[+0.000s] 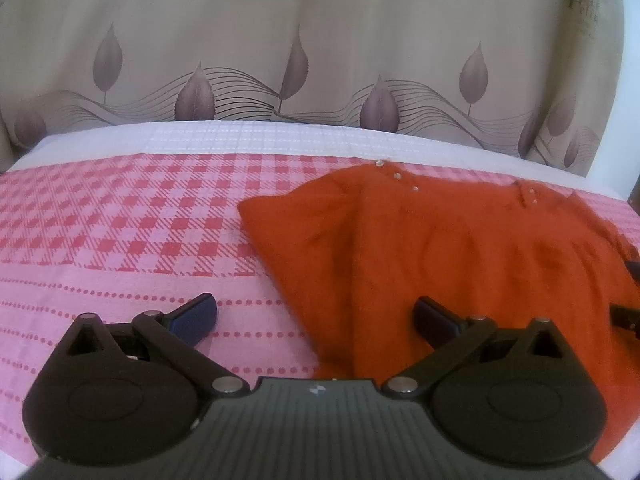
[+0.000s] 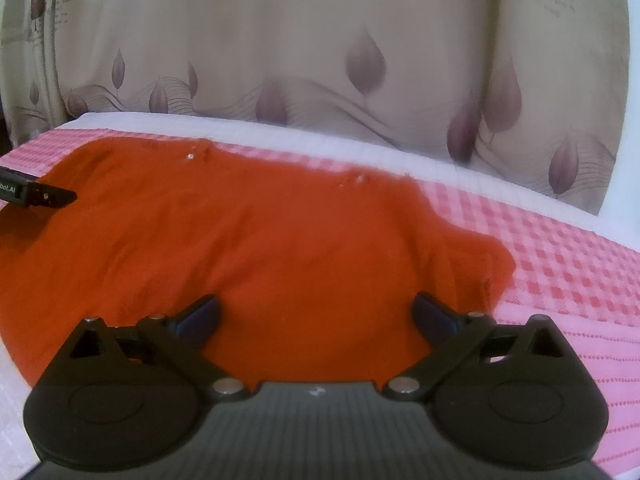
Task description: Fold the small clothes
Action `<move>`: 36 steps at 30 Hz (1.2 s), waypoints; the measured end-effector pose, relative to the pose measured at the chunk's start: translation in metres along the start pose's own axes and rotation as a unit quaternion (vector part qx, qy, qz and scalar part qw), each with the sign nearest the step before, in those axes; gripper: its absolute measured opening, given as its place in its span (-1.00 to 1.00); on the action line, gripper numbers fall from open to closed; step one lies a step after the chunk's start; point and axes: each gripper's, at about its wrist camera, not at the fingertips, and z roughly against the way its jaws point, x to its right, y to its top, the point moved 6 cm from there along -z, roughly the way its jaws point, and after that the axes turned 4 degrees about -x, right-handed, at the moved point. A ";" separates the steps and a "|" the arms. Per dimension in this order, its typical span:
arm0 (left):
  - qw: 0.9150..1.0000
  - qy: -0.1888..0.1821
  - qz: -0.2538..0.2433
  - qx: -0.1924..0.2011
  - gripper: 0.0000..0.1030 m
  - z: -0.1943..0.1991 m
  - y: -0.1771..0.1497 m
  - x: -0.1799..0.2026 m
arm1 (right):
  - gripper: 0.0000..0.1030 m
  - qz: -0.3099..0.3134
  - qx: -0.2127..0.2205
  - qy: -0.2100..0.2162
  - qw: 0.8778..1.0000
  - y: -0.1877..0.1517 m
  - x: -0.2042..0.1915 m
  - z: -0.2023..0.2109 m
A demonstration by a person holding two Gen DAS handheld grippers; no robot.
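Observation:
A small orange-red garment (image 1: 460, 248) with small pearly snaps near its far edge lies spread flat on a pink checked cloth (image 1: 120, 232). It fills the middle of the right wrist view (image 2: 260, 240). My left gripper (image 1: 316, 316) is open and empty, low over the garment's near left edge, its right finger over the fabric and its left over the cloth. My right gripper (image 2: 316, 316) is open and empty over the garment's near right part. The left gripper's tip shows at the left edge of the right wrist view (image 2: 44, 196).
The pink cloth (image 2: 560, 280) covers a bed or table with a white border (image 1: 260, 136) along the far side. A beige curtain (image 1: 320, 40) with leaf print hangs right behind it. Bare cloth lies to the left of the garment.

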 end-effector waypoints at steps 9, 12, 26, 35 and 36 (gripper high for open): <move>1.000 -0.005 -0.002 -0.002 1.00 0.000 -0.001 -0.001 | 1.00 -0.006 -0.004 0.006 1.000 0.000 0.002 0.000; 1.000 -0.010 -0.009 -0.004 1.00 0.000 -0.001 -0.001 | 1.00 -0.003 -0.003 0.003 1.000 0.000 0.002 0.000; 0.998 -0.067 0.000 -0.005 1.00 -0.001 0.004 -0.014 | 1.00 0.004 -0.006 0.033 0.999 0.000 -0.001 0.007; 0.995 -0.079 -0.052 -0.017 0.94 -0.014 0.013 -0.006 | 1.00 0.013 -0.003 0.021 1.000 -0.003 -0.004 0.011; 0.995 -0.081 -0.053 -0.018 0.92 -0.015 0.014 -0.005 | 1.00 0.016 -0.002 0.020 1.000 -0.003 -0.005 0.011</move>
